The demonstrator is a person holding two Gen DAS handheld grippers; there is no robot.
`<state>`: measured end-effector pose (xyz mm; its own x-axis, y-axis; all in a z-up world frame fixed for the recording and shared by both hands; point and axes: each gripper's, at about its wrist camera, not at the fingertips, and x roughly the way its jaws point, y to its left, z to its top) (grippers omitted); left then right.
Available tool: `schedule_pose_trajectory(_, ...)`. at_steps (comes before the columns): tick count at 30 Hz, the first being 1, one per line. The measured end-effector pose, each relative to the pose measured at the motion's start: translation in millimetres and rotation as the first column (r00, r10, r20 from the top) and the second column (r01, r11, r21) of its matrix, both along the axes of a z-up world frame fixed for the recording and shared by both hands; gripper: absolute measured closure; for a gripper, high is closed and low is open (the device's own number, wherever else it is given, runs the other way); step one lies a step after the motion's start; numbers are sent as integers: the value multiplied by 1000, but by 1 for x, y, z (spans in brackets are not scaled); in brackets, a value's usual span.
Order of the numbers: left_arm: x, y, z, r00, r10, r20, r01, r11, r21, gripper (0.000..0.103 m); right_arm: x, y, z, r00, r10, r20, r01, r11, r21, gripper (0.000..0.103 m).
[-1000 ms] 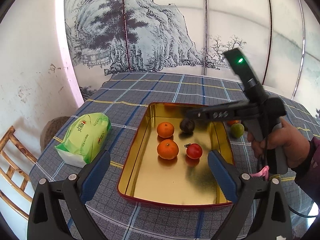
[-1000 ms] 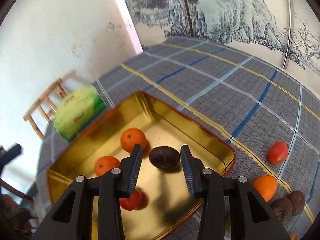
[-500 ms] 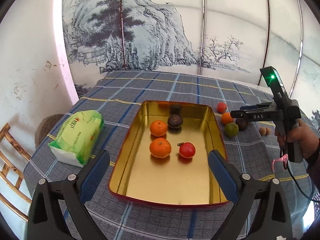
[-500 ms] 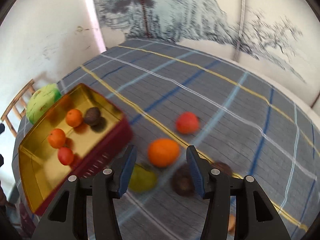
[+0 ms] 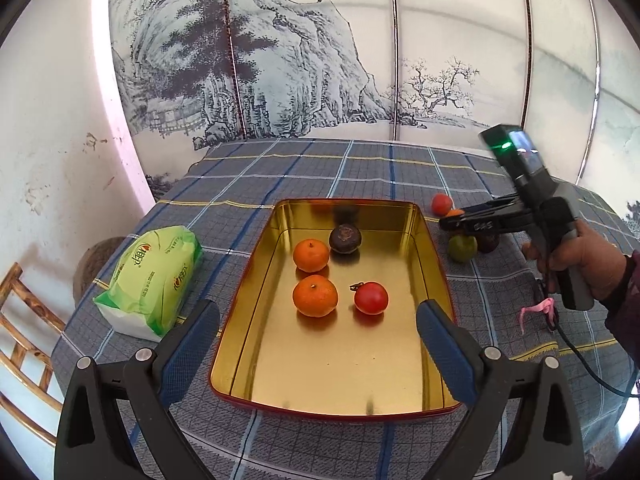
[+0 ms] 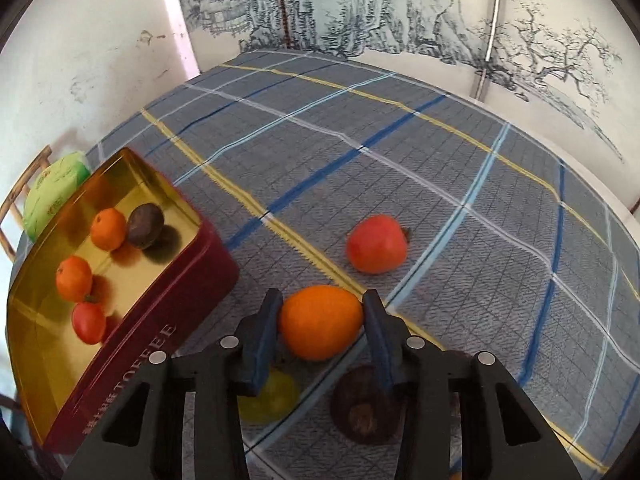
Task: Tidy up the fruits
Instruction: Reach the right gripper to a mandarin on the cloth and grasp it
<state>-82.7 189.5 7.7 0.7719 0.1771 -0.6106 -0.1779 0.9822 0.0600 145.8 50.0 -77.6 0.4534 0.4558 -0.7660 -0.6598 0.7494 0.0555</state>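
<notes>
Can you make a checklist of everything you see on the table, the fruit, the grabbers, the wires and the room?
Surface: checked blue-grey tablecloth.
Job's things: gold tin holding two oranges, a red fruit and a dark fruit. Outside it on the cloth: orange, red fruit, green fruit, dark fruit.
Clutter: green tissue pack.
Grippers: left gripper open, empty, over the tin's near end; right gripper has just been closing, pads against the orange.
Cables: black cable trailing from the right gripper.
Surroundings: painted landscape screen, wooden chair.
</notes>
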Motion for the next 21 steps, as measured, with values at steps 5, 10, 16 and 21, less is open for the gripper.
schedule_pose_trajectory(5,0,-15,7,999,-51,14,51,998,28,6,-28,-69,26,996,-69,58,61,989,137,63)
schedule_pose_trajectory(10,7,-44,10,989,-150,8,149,987,68,6,-54,-164,24,960,-250,125,239,966,94,81)
schedule_pose_trajectory(16,29,-92,12,965,-261,-21,262,958,114,6,-65,-253,-4,920,-386,77,380,922,75,81)
schedule_pose_trajectory(21,40,-120,17,954,-299,-22,299,946,127,6,-66,-282,-11,913,-408,21,397,900,180,80)
